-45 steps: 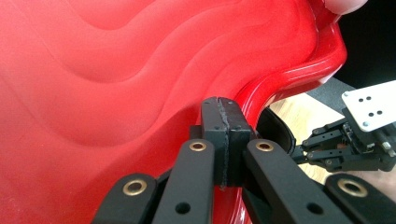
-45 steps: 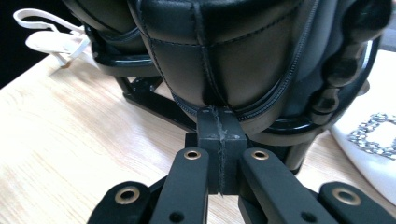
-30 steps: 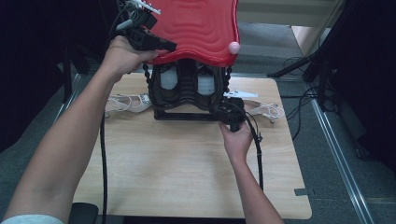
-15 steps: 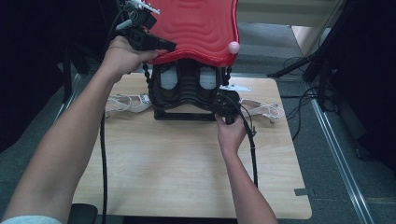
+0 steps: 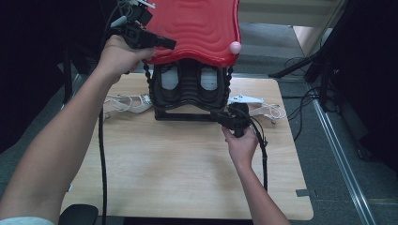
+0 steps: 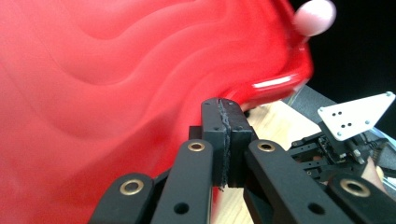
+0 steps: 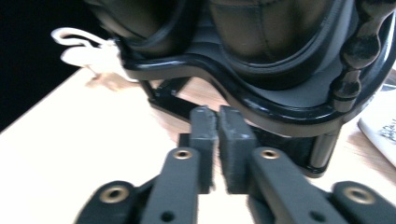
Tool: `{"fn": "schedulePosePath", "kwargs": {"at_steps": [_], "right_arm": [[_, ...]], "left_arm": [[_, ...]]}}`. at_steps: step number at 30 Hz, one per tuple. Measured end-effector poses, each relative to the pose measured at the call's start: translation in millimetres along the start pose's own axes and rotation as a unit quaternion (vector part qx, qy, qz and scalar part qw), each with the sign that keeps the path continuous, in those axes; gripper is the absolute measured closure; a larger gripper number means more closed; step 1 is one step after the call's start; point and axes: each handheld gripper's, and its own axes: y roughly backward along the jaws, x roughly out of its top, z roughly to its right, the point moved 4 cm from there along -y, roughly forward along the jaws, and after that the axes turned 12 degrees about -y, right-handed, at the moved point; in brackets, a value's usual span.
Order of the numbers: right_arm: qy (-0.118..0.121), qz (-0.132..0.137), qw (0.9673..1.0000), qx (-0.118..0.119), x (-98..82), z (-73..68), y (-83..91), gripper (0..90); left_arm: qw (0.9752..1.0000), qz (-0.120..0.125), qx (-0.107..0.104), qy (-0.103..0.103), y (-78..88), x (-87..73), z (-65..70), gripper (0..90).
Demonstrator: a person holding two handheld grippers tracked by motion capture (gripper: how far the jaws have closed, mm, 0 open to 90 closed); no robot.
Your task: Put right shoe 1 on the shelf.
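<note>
A red wavy lid [image 5: 197,28] is tipped up over a black ribbed base [image 5: 187,89] at the back of the wooden table [image 5: 178,178]. My left gripper [image 5: 171,45] lies against the lid's left lower edge. In the left gripper view its pads meet [image 6: 225,107] in front of the red lid [image 6: 116,70], nothing between them, though the jaws have just been opening slightly. My right gripper [image 5: 215,114] sits at the base's front right corner. Its jaws have just been opening too: a narrow empty gap [image 7: 217,116] points at the black frame [image 7: 261,70].
A pink knob [image 5: 234,47] sticks out at the lid's right corner. White strap-like items lie on the table to the left [image 5: 124,102] and right [image 5: 256,101] of the base. Cables trail from both grippers. Dark floor and stands surround the table.
My right hand went up to the base half a second ago and has come back toward the table's front. The left hand and the lid have stayed put.
</note>
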Motion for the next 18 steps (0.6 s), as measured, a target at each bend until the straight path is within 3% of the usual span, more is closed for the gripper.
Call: {"fn": "schedulePosePath", "kwargs": {"at_steps": [2,5,8,11,14,18], "right_arm": [[0.017,0.006,0.9998,0.001,-3.3,0.2,6.8,82.1],[0.036,0.012,0.9992,0.015,-8.1,0.2,14.9,75.7],[0.04,-0.01,0.9988,0.025,-13.7,1.0,19.3,72.6],[0.044,-0.014,0.9985,0.03,-18.5,0.8,25.5,72.5],[0.036,-0.025,0.9982,0.041,-22.4,1.7,31.1,70.2],[0.052,-0.042,0.9973,0.031,-28.0,3.4,36.6,66.3]], "left_arm": [[0.9999,-0.002,-0.003,-0.013,5.9,-1.7,9.2,83.8],[0.9999,-0.001,-0.009,-0.013,11.9,-10.1,18.5,79.5],[0.9999,0.0,-0.013,-0.007,15.1,-22.5,23.6,75.3],[0.9999,0.003,-0.016,-0.003,16.8,-36.9,27.5,72.5],[0.9999,0.002,-0.017,0.0,16.3,-52.8,31.2,70.2],[0.9999,-0.001,-0.016,0.001,13.9,-75.3,38.2,66.0]]}}
